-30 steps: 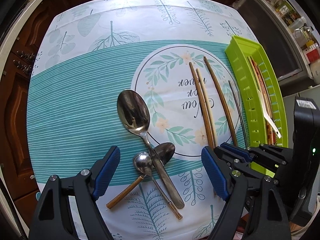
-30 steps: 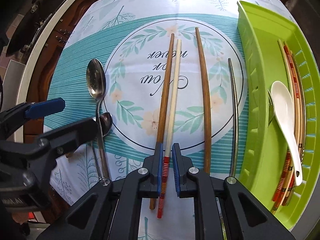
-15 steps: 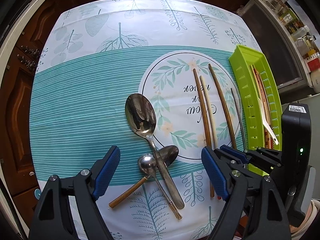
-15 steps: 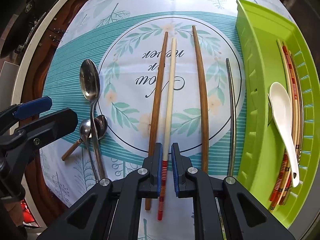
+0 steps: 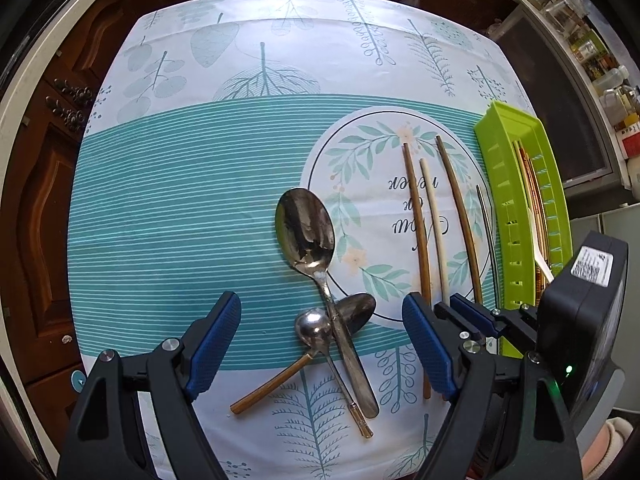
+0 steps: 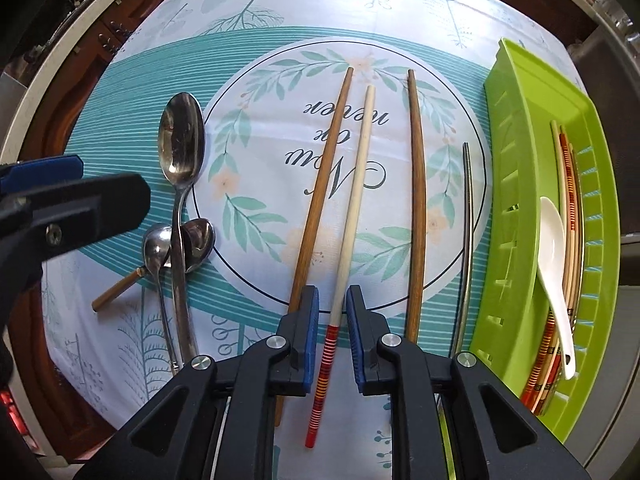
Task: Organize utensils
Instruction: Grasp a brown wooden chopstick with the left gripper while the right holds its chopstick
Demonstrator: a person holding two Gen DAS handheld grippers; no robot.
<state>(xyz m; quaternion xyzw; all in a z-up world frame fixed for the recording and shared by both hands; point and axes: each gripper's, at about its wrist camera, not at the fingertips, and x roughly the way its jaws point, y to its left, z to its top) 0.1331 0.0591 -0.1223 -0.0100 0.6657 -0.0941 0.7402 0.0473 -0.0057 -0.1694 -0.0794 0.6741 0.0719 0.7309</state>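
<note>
My right gripper (image 6: 332,308) is partly open, its blue pads on either side of a cream chopstick with a red-striped end (image 6: 352,216), not touching it. Two brown chopsticks (image 6: 320,192) (image 6: 416,208) and a thin metal one (image 6: 468,240) lie beside it on the tablecloth. My left gripper (image 5: 320,340) is wide open above a pile of three spoons: a large steel spoon (image 5: 306,232), a small steel spoon (image 5: 314,326) and a dark spoon (image 5: 356,310). The green tray (image 6: 508,208) holds a white spoon (image 6: 554,264) and several chopsticks.
The patterned tablecloth (image 5: 192,208) covers a table with dark wooden cabinets (image 5: 36,200) at left and behind. The green tray (image 5: 504,208) sits at the table's right edge. Jars and bottles (image 5: 600,64) stand on a counter at far right.
My right gripper's jaws have opened slightly, releasing the cream chopstick, and drew back. My left gripper pulled back and left, so the spoons sit further right in its view.
</note>
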